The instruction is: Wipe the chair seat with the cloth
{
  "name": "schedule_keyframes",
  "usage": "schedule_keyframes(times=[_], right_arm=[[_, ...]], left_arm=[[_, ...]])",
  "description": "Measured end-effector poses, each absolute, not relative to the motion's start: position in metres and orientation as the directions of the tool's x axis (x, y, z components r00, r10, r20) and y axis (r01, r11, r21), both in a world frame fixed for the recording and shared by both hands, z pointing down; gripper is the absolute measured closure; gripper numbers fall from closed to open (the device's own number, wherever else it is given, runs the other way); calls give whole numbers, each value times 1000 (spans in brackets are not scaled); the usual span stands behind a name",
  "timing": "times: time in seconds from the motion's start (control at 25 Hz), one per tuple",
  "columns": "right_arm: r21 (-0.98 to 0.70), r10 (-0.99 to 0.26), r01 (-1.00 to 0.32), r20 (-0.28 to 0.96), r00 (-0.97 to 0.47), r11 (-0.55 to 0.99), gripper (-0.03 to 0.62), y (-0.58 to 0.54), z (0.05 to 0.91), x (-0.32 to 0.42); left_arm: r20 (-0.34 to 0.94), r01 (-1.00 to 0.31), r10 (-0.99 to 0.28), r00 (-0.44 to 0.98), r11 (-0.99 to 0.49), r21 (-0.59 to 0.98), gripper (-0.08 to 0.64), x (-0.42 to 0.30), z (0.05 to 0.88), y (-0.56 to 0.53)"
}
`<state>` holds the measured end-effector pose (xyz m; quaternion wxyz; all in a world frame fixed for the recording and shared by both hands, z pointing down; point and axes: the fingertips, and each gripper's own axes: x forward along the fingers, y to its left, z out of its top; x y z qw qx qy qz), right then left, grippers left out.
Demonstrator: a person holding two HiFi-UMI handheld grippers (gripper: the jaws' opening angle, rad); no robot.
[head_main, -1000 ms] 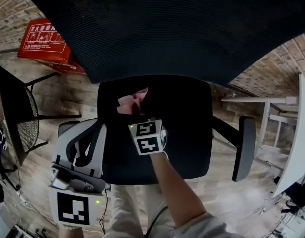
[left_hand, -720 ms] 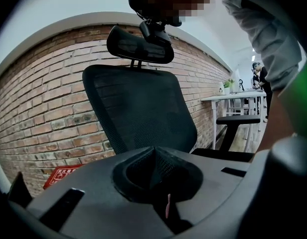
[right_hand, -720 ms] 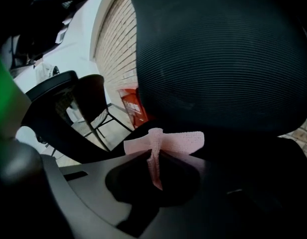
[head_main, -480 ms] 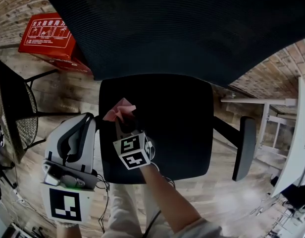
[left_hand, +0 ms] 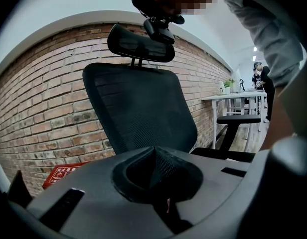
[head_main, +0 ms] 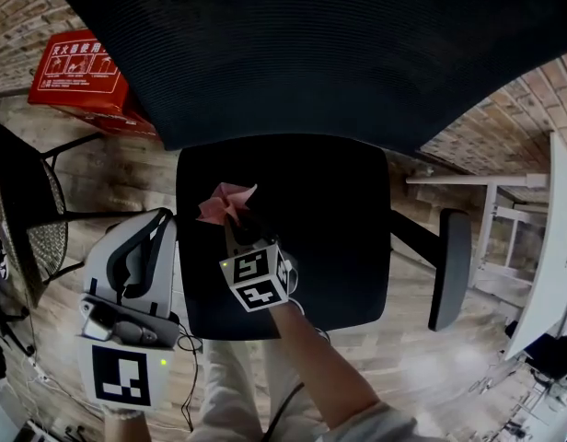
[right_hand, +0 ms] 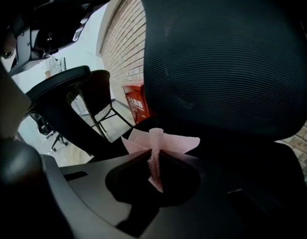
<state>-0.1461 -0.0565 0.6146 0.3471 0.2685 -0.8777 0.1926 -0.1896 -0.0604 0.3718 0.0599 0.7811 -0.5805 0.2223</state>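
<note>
The black chair seat (head_main: 311,238) lies below me in the head view, with the wide mesh backrest (head_main: 293,44) across the top. A pink cloth (head_main: 224,203) rests on the seat's left part, pinched by my right gripper (head_main: 237,224), which is shut on it. In the right gripper view the cloth (right_hand: 178,142) fans out past the closed jaws of that gripper (right_hand: 154,153), in front of the backrest (right_hand: 228,59). My left gripper (head_main: 147,233) hangs beside the seat's left edge, off the chair. Its own view shows the left gripper (left_hand: 156,156) shut and holding nothing.
A red box (head_main: 76,72) stands by the brick wall at upper left. A dark mesh chair (head_main: 26,201) is at far left. The seat's right armrest (head_main: 446,265) sticks out, with a white desk (head_main: 541,247) beyond it. Wooden floor surrounds the chair.
My right gripper has dragged the cloth leftward and toward me across the seat, then nearly stopped. The left gripper has stayed beside the seat.
</note>
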Motion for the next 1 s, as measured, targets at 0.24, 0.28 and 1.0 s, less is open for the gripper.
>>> schedule_keyframes(times=[0.24, 0.28, 1.0], right_arm=[[-116, -393, -664, 726, -564, 739, 537, -78, 620, -101], [-110, -404, -675, 727, -555, 729, 537, -81, 621, -93], [57, -590, -894, 769, -244, 444, 537, -124, 622, 111]], left_arm=[[428, -922, -867, 257, -352, -160, 541, -169, 376, -68], [429, -919, -864, 264, -360, -158, 541, -165, 377, -70], [451, -848, -796, 403, -511, -145, 541, -84, 388, -91]])
